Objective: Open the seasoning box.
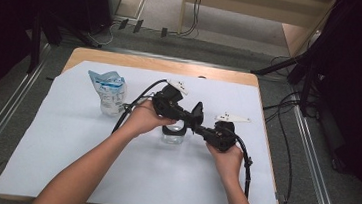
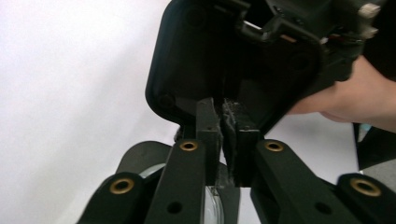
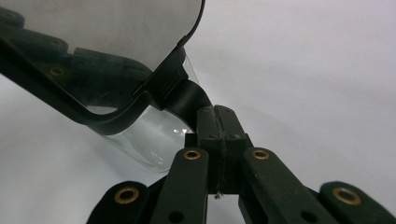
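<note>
I see both tools meet over a clear glass jar standing mid-desk. My right hand-held gripper is clamped on the jar's black lid; my left hand-held gripper has its jaws nearly together, pinching a black edge.

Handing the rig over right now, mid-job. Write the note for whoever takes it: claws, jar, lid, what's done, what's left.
Right claw: shut on the black tab of the lid, which looks tilted over the glass jar.
Left claw: jaws together just above the jar; cannot tell whether it grips anything.
The jar stands mid-table. The blue-and-white bag stands to its left, apart from both claws.
Done: lid gripped.
Left, probably: get the lid clear, then the bag.
</note>
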Demonstrator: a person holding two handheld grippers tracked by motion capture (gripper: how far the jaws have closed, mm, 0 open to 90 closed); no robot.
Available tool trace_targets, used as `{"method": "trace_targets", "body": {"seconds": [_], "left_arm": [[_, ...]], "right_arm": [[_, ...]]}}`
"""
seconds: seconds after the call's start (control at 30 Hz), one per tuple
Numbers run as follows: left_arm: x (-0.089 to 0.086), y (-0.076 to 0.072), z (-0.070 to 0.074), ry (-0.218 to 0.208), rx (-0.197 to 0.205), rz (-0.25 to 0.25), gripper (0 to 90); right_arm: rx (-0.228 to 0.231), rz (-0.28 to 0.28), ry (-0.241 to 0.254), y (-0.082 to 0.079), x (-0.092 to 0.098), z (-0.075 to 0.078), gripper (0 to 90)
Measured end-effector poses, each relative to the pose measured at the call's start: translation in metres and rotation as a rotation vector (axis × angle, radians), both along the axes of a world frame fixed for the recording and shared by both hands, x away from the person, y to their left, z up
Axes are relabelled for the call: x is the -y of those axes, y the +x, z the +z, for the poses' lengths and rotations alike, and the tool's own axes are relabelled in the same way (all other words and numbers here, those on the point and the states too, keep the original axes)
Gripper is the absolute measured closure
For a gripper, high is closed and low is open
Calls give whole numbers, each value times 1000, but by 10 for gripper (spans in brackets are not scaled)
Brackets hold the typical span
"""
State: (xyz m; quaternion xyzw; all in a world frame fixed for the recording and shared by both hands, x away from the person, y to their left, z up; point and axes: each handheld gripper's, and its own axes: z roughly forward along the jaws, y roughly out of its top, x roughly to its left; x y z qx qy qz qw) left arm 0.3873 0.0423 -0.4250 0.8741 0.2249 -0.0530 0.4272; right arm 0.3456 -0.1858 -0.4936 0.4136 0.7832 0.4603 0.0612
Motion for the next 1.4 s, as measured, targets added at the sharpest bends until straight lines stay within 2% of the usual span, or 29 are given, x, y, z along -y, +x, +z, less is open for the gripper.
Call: {"method": "trace_targets", "body": {"seconds": [0.07,0.1,0.23,0.27,0.3,0.33,0.4,0.47,0.57,0.67,0.73,0.8,0.83,0.93,1.07,1.2,1.27,1.4], "left_arm": [[-5,-3,3,-2,8,0,834],[-11,-5,5,-5,24,14,796],[-24,-10,4,-6,26,44,730],[-29,-11,3,0,21,49,656],[-29,-11,3,0,21,49,624],[-37,-11,2,-26,7,55,593],[-41,-11,1,-30,2,58,573],[-46,-12,0,-48,-13,76,545],[-53,-15,-1,-52,-12,83,512],[-59,-19,-4,-55,-11,85,469],[-66,-23,-8,-59,6,101,430],[-68,-23,-9,-62,-1,99,429],[-70,-24,-10,-56,0,101,425],[-75,-30,-12,-59,14,120,405],[-85,-36,-15,-59,5,140,400],[-94,-40,-18,-42,2,167,384],[-99,-42,-19,-54,-4,169,388],[-108,-48,-22,-43,3,188,410]], "right_arm": [[6,-1,-7,0,0,0,900],[15,-2,-14,-1,2,1,892],[21,-5,-12,-3,5,3,845],[26,-11,-1,-6,8,4,787],[26,-11,-1,-6,8,4,787],[32,-19,8,-9,12,3,723],[36,-19,6,-9,14,3,703],[36,-21,6,-11,17,3,625],[50,-11,-22,-13,21,4,606],[71,-8,-17,-18,24,7,597],[36,-1,11,-21,27,8,594],[29,3,7,-22,27,7,595],[31,22,8,-22,29,5,595],[-11,41,28,-23,30,1,594],[25,57,8,-23,29,1,561],[10,53,-2,-21,28,1,548],[18,48,3,-19,28,3,531],[25,30,36,-16,28,6,516]]}}
